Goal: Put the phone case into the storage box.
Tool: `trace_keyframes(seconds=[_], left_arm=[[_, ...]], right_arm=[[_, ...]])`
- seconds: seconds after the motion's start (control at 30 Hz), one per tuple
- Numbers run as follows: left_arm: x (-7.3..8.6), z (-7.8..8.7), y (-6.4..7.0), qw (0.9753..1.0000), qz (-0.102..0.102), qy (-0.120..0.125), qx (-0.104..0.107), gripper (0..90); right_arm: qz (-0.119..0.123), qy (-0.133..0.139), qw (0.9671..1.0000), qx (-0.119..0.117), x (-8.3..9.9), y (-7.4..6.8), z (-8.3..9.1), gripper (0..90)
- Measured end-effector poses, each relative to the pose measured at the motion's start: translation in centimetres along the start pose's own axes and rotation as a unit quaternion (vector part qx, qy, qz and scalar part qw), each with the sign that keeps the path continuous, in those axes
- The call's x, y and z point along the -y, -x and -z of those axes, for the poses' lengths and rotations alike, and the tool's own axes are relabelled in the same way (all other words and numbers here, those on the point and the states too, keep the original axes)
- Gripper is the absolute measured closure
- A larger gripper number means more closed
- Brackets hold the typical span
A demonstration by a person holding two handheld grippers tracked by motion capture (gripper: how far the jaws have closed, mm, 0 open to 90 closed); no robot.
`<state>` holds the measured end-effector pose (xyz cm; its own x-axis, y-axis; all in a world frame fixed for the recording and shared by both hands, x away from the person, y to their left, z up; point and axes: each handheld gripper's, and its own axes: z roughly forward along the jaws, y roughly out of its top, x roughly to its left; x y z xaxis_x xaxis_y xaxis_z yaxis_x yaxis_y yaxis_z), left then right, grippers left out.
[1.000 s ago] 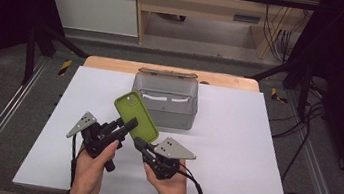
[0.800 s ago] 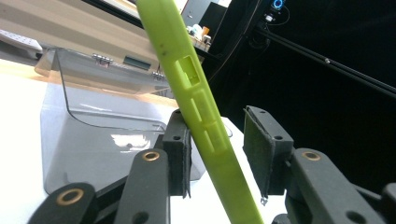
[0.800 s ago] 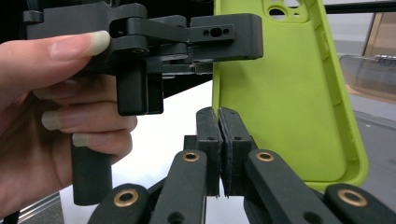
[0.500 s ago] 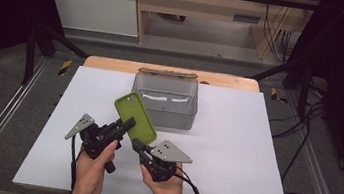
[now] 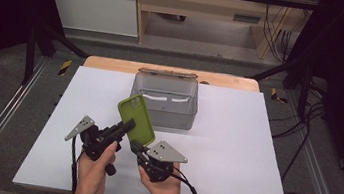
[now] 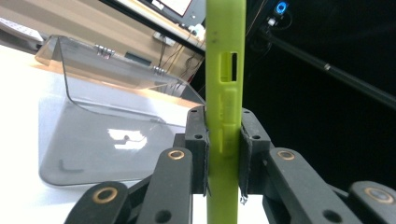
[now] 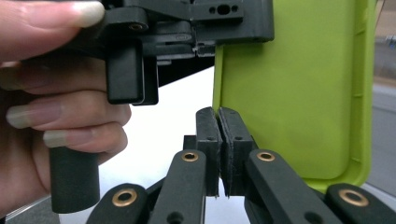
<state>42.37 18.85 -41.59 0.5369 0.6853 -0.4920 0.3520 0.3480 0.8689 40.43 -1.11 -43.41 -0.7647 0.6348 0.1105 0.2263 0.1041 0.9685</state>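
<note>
— How far along is it?

— The left gripper (image 5: 123, 127) clamps the green phone case (image 5: 136, 119), held off the table before the grey box (image 5: 164, 101).

— And the right gripper (image 7: 219, 116)?

— Jaws together on nothing, beside the case. I'd guess boxing it remains.

A grey translucent box (image 5: 164, 102) stands on the white bench (image 5: 233, 150), toward its far edge and about in the middle of its width. The lid of the box is open and stands behind it. Inside, something white shows through the wall, but it is not clear what it is. A wooden board (image 5: 114, 64) shows along the far edge of the bench. Beyond it stands a wooden shelf (image 5: 206, 11), and cables (image 5: 273, 37) hang at its right.
</note>
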Motion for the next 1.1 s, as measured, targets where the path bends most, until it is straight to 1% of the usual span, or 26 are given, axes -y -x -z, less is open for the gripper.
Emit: trace_keyframes(seconds=[0.07, 0.17, 0.23, 0.3, 0.37, 0.47, 0.53, 0.63, 0.7, 0.77, 0.83, 0.93, 1.03, 1.1], left_arm=[[0.1, -0.1, -0.2, 1.0, 0.002, -0.003, 0.0, 77.5], [-0.1, 0.1, -0.3, 0.9999, -0.013, 0.0, -0.011, 77.5], [-0.3, 0.3, -0.4, 0.9997, -0.018, 0.003, -0.017, 77.5], [-0.4, 0.4, -0.6, 0.9994, -0.024, 0.006, -0.024, 77.5], [-0.6, 0.6, -0.8, 0.999, -0.03, 0.008, -0.031, 77.5], [-0.8, 0.8, -1.0, 0.9984, -0.039, 0.012, -0.038, 77.5], [-1.0, 0.9, -1.1, 0.9976, -0.05, 0.013, -0.046, 77.5], [-1.1, 1.0, -1.1, 0.9963, -0.064, 0.014, -0.055, 77.5], [-1.2, 1.1, -1.2, 0.9955, -0.073, 0.014, -0.059, 77.5], [-1.3, 1.2, -1.2, 0.995, -0.077, 0.014, -0.062, 77.5], [-1.3, 1.2, -1.4, 0.9949, -0.077, 0.013, -0.064, 77.5], [-1.4, 1.2, -1.5, 0.9949, -0.077, 0.012, -0.065, 77.5], [-1.5, 1.3, -1.7, 0.9948, -0.076, 0.011, -0.066, 77.5], [-1.7, 1.5, -1.7, 0.9939, -0.085, 0.013, -0.07, 77.5]], right_arm=[[0.002, -0.004, 1.0, -0.003, 0.1, 0.1, -0.1, 86.2], [0.018, -0.01, 0.9998, 0.001, 0.1, 0.0, -0.1, 82.5], [0.023, -0.009, 0.9997, 0.002, -0.1, 0.0, 0.0, 80.8], [0.035, -0.01, 0.9993, 0.01, -0.2, 0.0, 0.1, 78.9], [0.04, -0.009, 0.999, 0.015, -0.4, 0.1, 0.3, 77.2], [0.048, -0.011, 0.9984, 0.029, -0.6, 0.5, 0.5, 72.4], [0.054, -0.012, 0.9976, 0.043, -0.6, 0.7, 0.6, 68.6], [0.06, -0.02, 0.9967, 0.052, -0.4, 0.6, 0.4, 60.0], [0.057, -0.022, 0.9966, 0.055, -0.3, 0.8, 0.3, 53.5], [0.051, -0.021, 0.9967, 0.06, -0.3, 1.1, 0.3, 49.4], [0.045, -0.012, 0.9968, 0.065, -0.4, 1.5, 0.4, 44.3], [0.044, 0.003, 0.9965, 0.071, -0.6, 2.4, 0.6, 37.8], [0.037, -0.006, 0.9965, 0.074, -0.7, 3.2, 0.8, 32.1], [0.032, -0.012, 0.9965, 0.076, -0.8, 3.7, 1.0, 28.6]])
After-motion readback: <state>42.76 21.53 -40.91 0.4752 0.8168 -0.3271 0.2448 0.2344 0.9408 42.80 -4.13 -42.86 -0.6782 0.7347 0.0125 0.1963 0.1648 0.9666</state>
